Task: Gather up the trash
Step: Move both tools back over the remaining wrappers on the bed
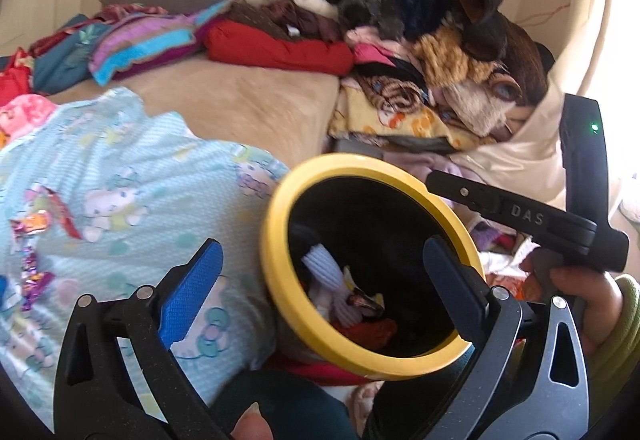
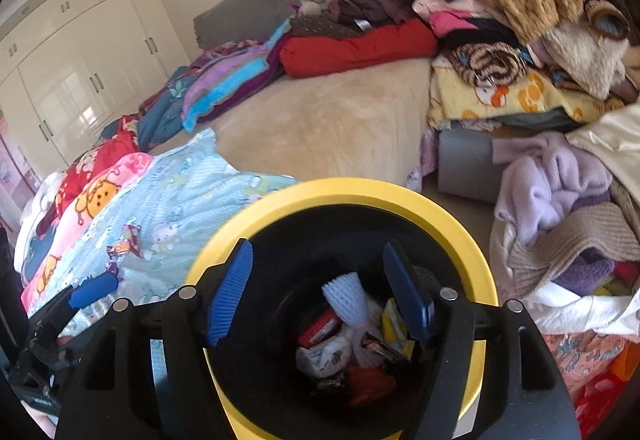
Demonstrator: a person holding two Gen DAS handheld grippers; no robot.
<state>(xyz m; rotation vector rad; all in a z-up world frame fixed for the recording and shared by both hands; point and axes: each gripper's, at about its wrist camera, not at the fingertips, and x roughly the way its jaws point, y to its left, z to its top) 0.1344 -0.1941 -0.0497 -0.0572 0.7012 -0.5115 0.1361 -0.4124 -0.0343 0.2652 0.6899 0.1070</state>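
Yellow-rimmed bin [image 2: 344, 196] is seen at the bed's near edge, trash inside. Right gripper [image 2: 320, 296] is spread empty over it; left gripper [image 1: 320, 288] gapes empty. Drop judged done; wrappers [image 1: 28, 264] on blue blanket [image 1: 120, 176] are next.

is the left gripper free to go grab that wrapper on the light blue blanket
Probably yes: the left gripper is open and empty, and the wrapper lies uncovered on the blanket beside the bin.

"DAS" on the right tool [image 1: 528, 218] (white letters).
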